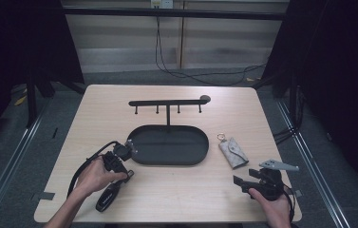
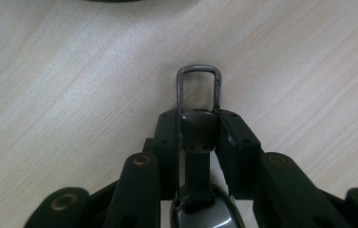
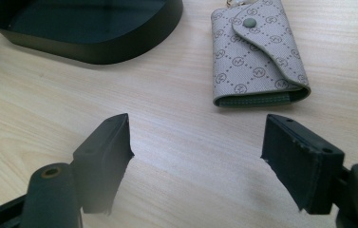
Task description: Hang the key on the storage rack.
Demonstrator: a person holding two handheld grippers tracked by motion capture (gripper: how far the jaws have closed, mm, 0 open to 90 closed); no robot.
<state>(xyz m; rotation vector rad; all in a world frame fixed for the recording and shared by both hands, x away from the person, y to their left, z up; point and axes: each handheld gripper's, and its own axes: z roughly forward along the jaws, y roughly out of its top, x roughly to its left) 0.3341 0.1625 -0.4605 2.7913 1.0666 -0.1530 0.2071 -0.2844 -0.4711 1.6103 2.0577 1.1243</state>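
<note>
My left gripper (image 2: 199,118) is shut on the dark strap of a key fob (image 2: 196,142). The fob's metal clip (image 2: 181,88) sticks out past the fingertips over the wooden table, and its shiny body lies under the jaws. In the high view the left gripper (image 1: 122,154) sits just left of the black oval tray (image 1: 167,145). My right gripper (image 1: 237,183) stands open at the table's front right with nothing between its jaws. A beige patterned key case (image 1: 233,152) lies ahead of the right gripper (image 3: 198,152), its snap flap closed (image 3: 255,52).
A black rack with several hooks (image 1: 167,102) rises behind the tray, whose wall (image 3: 96,45) is ahead and to the left in the right gripper view. The table's front edge runs close behind both hands. Cables trail from each gripper.
</note>
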